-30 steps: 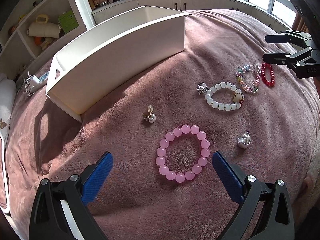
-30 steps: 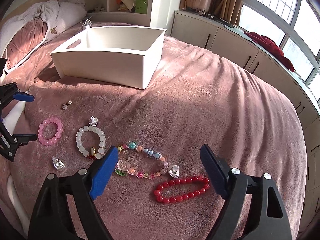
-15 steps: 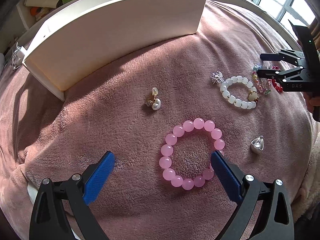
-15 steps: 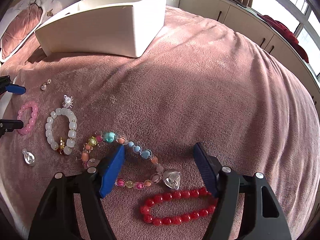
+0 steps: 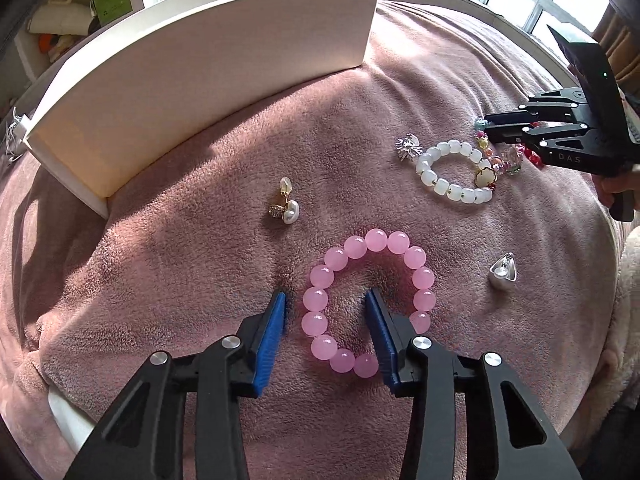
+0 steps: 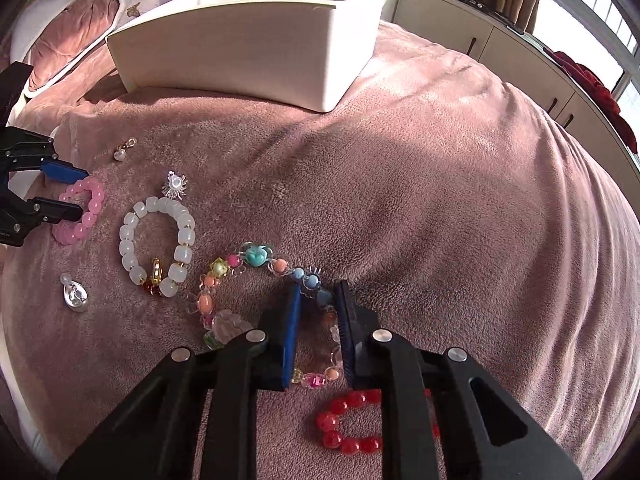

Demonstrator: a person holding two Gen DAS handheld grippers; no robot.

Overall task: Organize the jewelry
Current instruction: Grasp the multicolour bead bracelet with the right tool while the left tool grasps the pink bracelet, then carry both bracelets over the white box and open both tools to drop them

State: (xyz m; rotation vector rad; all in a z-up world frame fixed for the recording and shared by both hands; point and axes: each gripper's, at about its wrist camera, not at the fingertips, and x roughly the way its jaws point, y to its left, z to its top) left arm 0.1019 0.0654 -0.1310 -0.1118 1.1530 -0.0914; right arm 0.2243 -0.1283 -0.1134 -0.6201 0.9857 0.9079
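My left gripper [image 5: 325, 300] is pressed down on the pink blanket, its jaws partly closed astride the left side of the pink bead bracelet [image 5: 396, 241]; a gap shows beside the beads. My right gripper [image 6: 320, 289] has narrowed around the right side of the multicolour bead bracelet [image 6: 256, 257], with beads between its blue pads. A red bead bracelet [image 6: 340, 426] lies partly under the right gripper. A white bead bracelet [image 6: 154, 246] lies between the two, also in the left wrist view [image 5: 454, 170]. The white box [image 6: 248, 56] stands behind.
A pearl earring [image 5: 286, 204], a silver flower charm [image 5: 408, 146] and a silver heart pendant [image 5: 503, 272] lie loose on the blanket [image 6: 440, 208]. Pillows [image 6: 80, 28], shelves and window cabinets [image 6: 520, 48] surround the bed.
Both grippers have come down onto the blanket and narrowed their jaws, the left around the pink bracelet's side, the right around the multicolour bracelet's side.
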